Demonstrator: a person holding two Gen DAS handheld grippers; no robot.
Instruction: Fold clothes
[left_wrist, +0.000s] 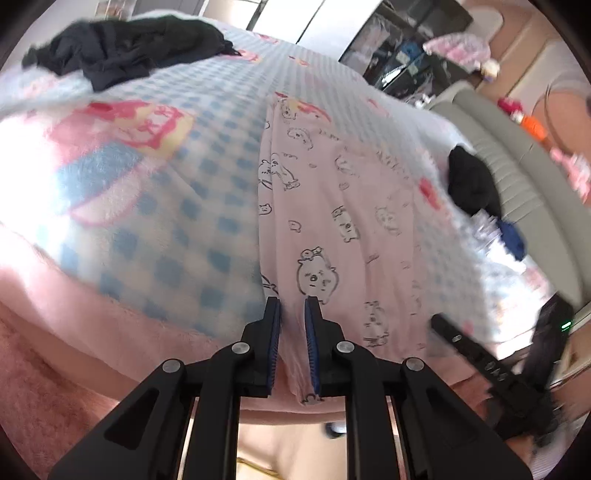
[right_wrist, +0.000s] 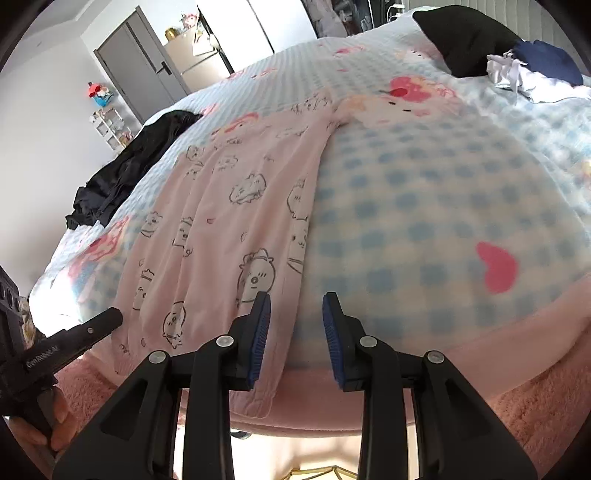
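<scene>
A pale pink garment (left_wrist: 332, 206) printed with little cartoon animals lies flat and lengthwise on the bed, its near hem hanging over the edge. In the left wrist view my left gripper (left_wrist: 291, 302) is shut on a pinched fold at the garment's near left corner. In the right wrist view the garment (right_wrist: 229, 206) fills the left half. My right gripper (right_wrist: 296, 297) stands open at the garment's near right corner; the cloth's edge runs under its left finger (right_wrist: 260, 325) and nothing is clamped. Each gripper shows in the other's view: the left gripper (right_wrist: 92, 328) and the right gripper (left_wrist: 458, 339).
The bed carries a blue-and-white checked blanket (right_wrist: 424, 206) with a fluffy pink border (right_wrist: 480, 369). A heap of black clothing (left_wrist: 122, 40) lies at the far left. A black item (right_wrist: 469, 37) and blue and white clothes (right_wrist: 535, 62) sit at the far right. A hand (right_wrist: 59, 417) holds the left gripper.
</scene>
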